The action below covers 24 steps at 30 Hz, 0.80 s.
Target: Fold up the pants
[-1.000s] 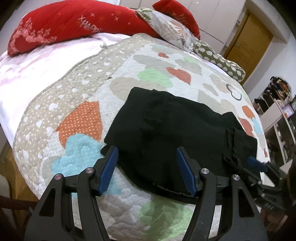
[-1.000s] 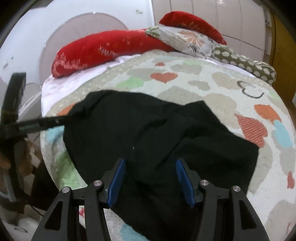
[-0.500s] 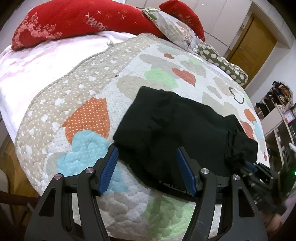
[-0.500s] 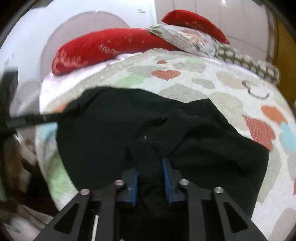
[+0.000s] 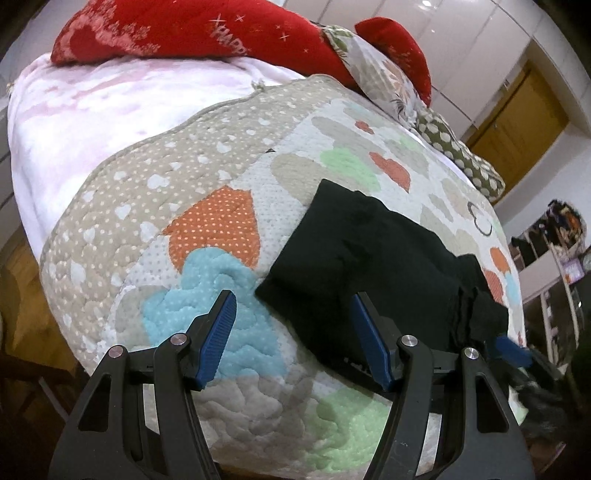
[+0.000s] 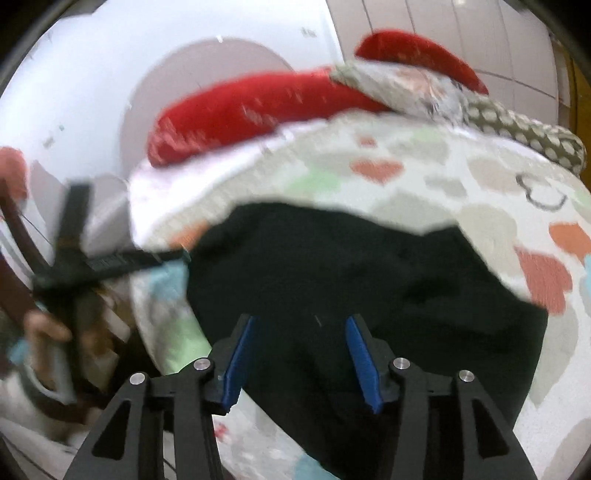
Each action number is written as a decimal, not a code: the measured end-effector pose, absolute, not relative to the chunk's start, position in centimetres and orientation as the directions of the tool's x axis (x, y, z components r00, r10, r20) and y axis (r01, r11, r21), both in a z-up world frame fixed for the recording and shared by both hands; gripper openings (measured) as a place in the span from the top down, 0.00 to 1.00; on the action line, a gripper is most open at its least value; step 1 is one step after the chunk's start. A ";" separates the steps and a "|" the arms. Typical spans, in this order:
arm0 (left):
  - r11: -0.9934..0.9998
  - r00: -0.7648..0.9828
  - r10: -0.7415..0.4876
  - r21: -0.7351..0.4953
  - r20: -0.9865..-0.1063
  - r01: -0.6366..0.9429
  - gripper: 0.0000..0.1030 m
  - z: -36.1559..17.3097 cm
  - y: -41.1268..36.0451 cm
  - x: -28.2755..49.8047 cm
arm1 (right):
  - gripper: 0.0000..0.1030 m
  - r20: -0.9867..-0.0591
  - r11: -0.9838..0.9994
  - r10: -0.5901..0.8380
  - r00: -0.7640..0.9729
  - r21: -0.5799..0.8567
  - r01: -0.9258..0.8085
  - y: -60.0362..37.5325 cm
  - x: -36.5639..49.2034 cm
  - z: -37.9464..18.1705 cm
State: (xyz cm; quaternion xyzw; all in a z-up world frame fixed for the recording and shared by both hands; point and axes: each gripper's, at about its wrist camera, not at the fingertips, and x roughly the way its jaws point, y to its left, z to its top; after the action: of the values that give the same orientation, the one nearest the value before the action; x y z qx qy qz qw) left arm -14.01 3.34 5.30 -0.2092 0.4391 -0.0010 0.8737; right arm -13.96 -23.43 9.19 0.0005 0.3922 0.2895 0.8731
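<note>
The black pants [image 5: 369, 266] lie folded in a rough rectangle on the heart-patterned quilt [image 5: 207, 229]. My left gripper [image 5: 291, 297] hovers open over their near left corner, and nothing sits between its blue pads [image 5: 218, 332]. The blue tip of my right gripper [image 5: 511, 349] shows at the pants' bunched right end. In the blurred right wrist view, my right gripper [image 6: 300, 320] stands above the pants [image 6: 369, 277]. Its jaws are opening and its pads [image 6: 364, 362] are clear of the cloth. My left gripper [image 6: 181, 256] reaches in from the left.
Red pillows [image 5: 192, 29], a floral pillow [image 5: 380, 77] and a dotted cushion [image 5: 461, 158] line the head of the bed. The quilt's edge [image 5: 258, 443] drops off just below my fingers. A wooden door [image 5: 517, 129] and shelves [image 5: 554, 258] stand at right. A person's hand [image 6: 48, 328] is at left.
My right gripper pinched a fold of the pants, then let go and lifted, its jaws spreading. My left gripper drifted left, so only the pants' corner lies between its fingers.
</note>
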 end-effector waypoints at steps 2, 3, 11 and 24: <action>0.908 0.610 -0.196 -0.377 -0.768 -0.183 0.37 5.1 3.4 -14.0 | 0.52 -0.677 0.850 0.483 0.555 0.210 -0.483 -23.3 -13.8 9.4; 0.907 0.610 -0.199 -0.380 -0.767 -0.182 0.37 5.0 3.4 -14.0 | 0.55 -0.692 0.857 0.469 0.549 0.206 -0.473 -23.2 -13.5 8.8; 0.884 0.602 -0.247 -0.431 -0.759 -0.182 0.37 4.2 3.2 -14.3 | 0.55 -0.722 0.822 0.491 0.487 0.201 -0.532 -20.3 -11.0 9.3; 0.832 0.613 -0.335 -0.530 -0.716 -0.163 0.18 2.5 3.1 -13.2 | 0.10 -0.762 0.765 0.522 0.384 0.219 -0.606 -8.2 3.0 5.9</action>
State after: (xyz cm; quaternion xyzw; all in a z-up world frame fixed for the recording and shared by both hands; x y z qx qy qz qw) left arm -13.21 3.05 2.45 -0.2851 0.4370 -0.0504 0.8516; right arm 3.05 -8.25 5.88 -0.0480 0.4392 0.3395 0.8304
